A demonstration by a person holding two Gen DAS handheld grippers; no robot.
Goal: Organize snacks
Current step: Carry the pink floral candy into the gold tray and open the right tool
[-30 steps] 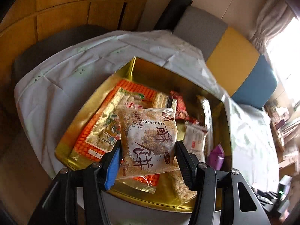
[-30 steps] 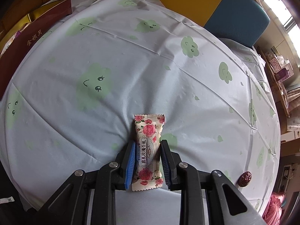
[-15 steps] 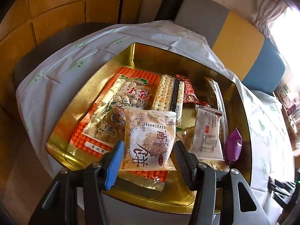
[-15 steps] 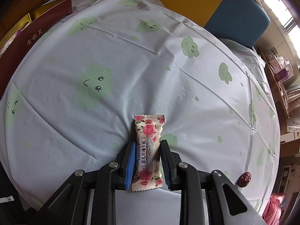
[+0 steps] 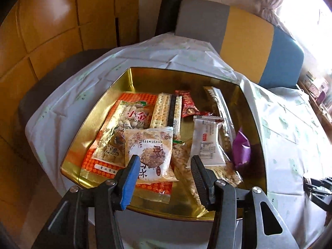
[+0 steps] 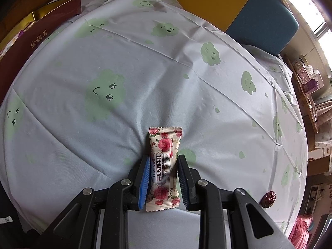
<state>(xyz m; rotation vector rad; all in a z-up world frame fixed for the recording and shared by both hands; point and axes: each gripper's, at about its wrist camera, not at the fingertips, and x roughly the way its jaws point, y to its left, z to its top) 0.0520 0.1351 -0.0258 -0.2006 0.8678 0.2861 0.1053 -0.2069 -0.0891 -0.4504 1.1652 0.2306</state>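
A gold tin [image 5: 178, 81] holds several snacks: an orange bag [image 5: 122, 128], crackers [image 5: 166, 112], a white packet [image 5: 207, 141] and a purple sweet [image 5: 240, 147]. A clear crisp-cake packet [image 5: 151, 151] lies on top of them. My left gripper [image 5: 164, 158] hovers over the tin's near side with its jaws closing. The packet lies below and beyond the tips, and no pad presses it. In the right wrist view my right gripper [image 6: 163, 157] is shut on a rose-patterned candy [image 6: 165, 143] that rests on the tablecloth [image 6: 145, 72].
A dark red date [image 6: 268, 198] lies near the table's right edge. A maroon box lid [image 6: 31, 47] leans at the far left beside the tin. A grey, yellow and blue chair back [image 5: 244, 39] stands behind the table, with shelves at the right.
The crisp-cake packet, earlier filling the gap between my left fingers, now lies in the tin, and the left gripper has rolled and drawn back. The right gripper and candy are unmoved.
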